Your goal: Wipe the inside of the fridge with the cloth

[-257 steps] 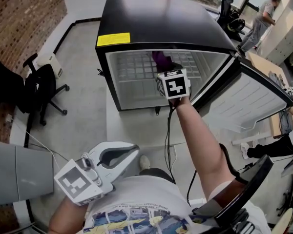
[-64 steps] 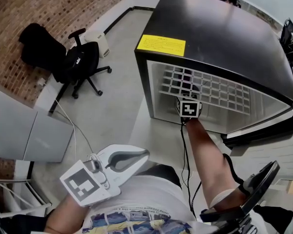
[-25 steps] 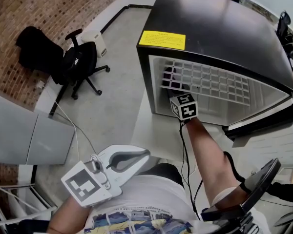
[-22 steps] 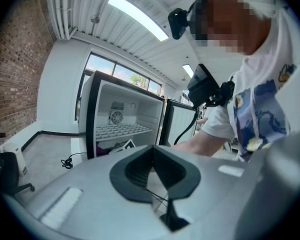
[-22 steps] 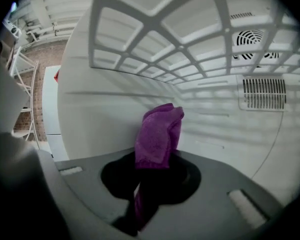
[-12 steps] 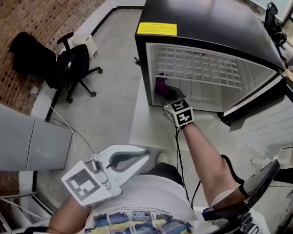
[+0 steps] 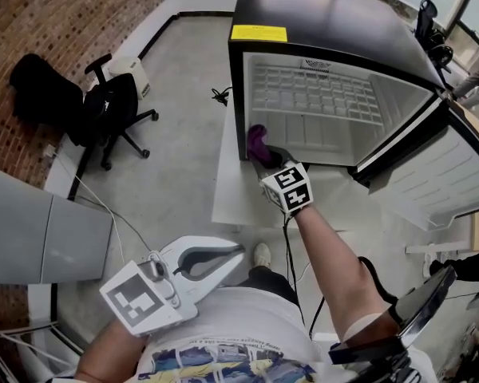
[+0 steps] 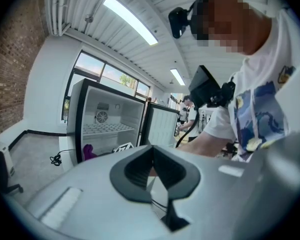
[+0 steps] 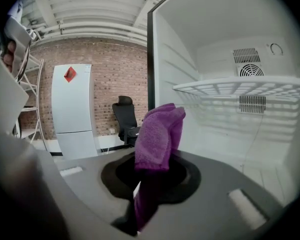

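The black fridge (image 7: 327, 22) stands with its door (image 7: 431, 174) swung out to the right, showing a white inside and a wire shelf (image 7: 311, 86). My right gripper (image 7: 265, 154) is shut on the purple cloth (image 7: 257, 140) at the lower left front corner of the fridge opening. In the right gripper view the cloth (image 9: 157, 134) sticks up out of the jaws beside the fridge's left wall (image 9: 172, 84), with the wire shelf (image 9: 250, 88) beyond. My left gripper (image 7: 223, 254) hangs shut and empty near my body, far from the fridge (image 8: 105, 129).
A pale platform (image 7: 231, 182) carries the fridge. A black office chair (image 7: 104, 110) stands on the floor at the left by the brick wall (image 7: 32, 30). A grey cabinet (image 7: 40, 230) is at the near left. A cable (image 7: 219, 96) lies beside the fridge.
The right gripper with the cloth has come from deeper on the fridge's left side toward the lower left front corner. The left gripper has stayed where it was.
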